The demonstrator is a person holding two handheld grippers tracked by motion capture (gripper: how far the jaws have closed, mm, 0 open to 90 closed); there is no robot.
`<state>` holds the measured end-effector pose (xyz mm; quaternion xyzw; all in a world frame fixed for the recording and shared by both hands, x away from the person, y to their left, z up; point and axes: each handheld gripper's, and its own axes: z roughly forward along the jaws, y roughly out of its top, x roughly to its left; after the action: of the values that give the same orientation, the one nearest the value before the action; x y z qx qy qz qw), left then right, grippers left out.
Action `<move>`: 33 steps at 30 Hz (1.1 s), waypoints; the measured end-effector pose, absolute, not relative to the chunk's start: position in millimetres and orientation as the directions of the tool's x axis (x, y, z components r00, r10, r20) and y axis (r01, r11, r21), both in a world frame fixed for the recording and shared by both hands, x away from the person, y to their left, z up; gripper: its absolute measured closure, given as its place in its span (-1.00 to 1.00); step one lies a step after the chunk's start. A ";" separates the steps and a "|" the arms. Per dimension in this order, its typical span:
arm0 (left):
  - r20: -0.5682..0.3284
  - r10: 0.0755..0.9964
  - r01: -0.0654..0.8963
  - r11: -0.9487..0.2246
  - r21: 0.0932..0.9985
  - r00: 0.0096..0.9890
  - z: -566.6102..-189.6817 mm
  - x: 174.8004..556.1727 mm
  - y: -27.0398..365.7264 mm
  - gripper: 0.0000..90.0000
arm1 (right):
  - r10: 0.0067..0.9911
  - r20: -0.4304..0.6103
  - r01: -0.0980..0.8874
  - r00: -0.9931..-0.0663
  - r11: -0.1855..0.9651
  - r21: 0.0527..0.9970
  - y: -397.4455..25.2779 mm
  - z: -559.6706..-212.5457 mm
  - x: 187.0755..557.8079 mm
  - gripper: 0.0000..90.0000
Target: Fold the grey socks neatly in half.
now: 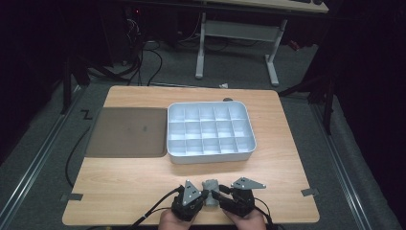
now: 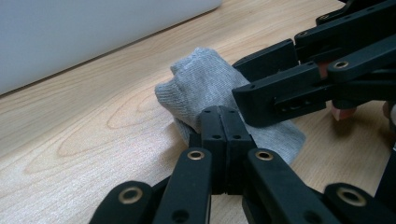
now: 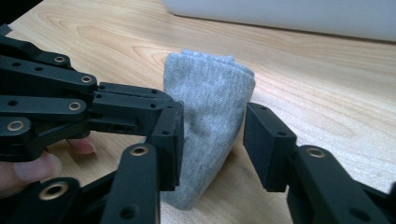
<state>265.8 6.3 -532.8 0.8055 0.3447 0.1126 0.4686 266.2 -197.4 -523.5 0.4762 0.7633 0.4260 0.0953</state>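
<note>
A rolled grey sock (image 1: 210, 185) lies near the table's front edge, between my two grippers. My left gripper (image 1: 204, 194) comes at it from the left. In the left gripper view its jaws (image 2: 219, 119) are pressed together on the near edge of the sock (image 2: 201, 84). My right gripper (image 1: 218, 194) comes from the right. In the right gripper view it (image 3: 212, 140) stands open, one jaw on each side of the sock (image 3: 210, 88); the left pad touches the fabric and the right pad is a little off it. The left gripper (image 3: 175, 109) meets the sock from the left there.
A pale grey tray (image 1: 210, 156) with several empty compartments sits in the middle of the wooden table. A brown mat (image 1: 127, 132) lies to its left. A person's hands (image 1: 244, 221) hold the grippers at the front edge. Desk legs and cables stand beyond the table.
</note>
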 end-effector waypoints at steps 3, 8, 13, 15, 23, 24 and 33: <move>-0.139 0.661 0.450 -0.327 0.831 0.737 -532.8 265.8 6.3 1.00 | 0.803 0.274 0.656 -0.529 0.182 0.733 -197.2 -525.3 266.9 0.24; -0.139 0.660 0.452 -0.330 0.829 0.738 -532.7 266.0 6.9 0.96 | 0.800 0.289 0.668 -0.526 0.179 0.722 -196.8 -527.2 267.9 0.23; -0.159 0.661 0.465 -0.316 0.827 0.733 -532.2 268.4 12.3 0.79 | 0.789 0.309 0.678 -0.531 0.177 0.713 -197.9 -528.9 270.0 0.24; -0.164 0.662 0.467 -0.310 0.828 0.731 -531.7 268.4 14.8 0.70 | 0.785 0.318 0.683 -0.532 0.176 0.709 -198.1 -529.3 270.5 0.25; -0.125 0.711 0.446 -0.286 0.848 0.693 -522.8 271.9 53.6 0.32 | 0.773 0.327 0.684 -0.543 0.181 0.707 -198.7 -530.4 271.8 0.25; -0.102 0.723 0.437 -0.294 0.850 0.683 -520.7 273.5 63.3 0.29 | 0.773 0.328 0.684 -0.543 0.181 0.707 -198.8 -530.4 271.8 0.25; -0.157 0.779 0.460 -0.184 0.869 0.607 -518.5 286.4 132.8 0.03 | 0.764 0.312 0.679 -0.564 0.215 0.702 -198.0 -528.7 274.3 0.26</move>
<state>286.4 132.8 -518.5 0.7518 0.4120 0.1634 0.4882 274.3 -198.0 -528.7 0.4642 0.7777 0.4209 0.0505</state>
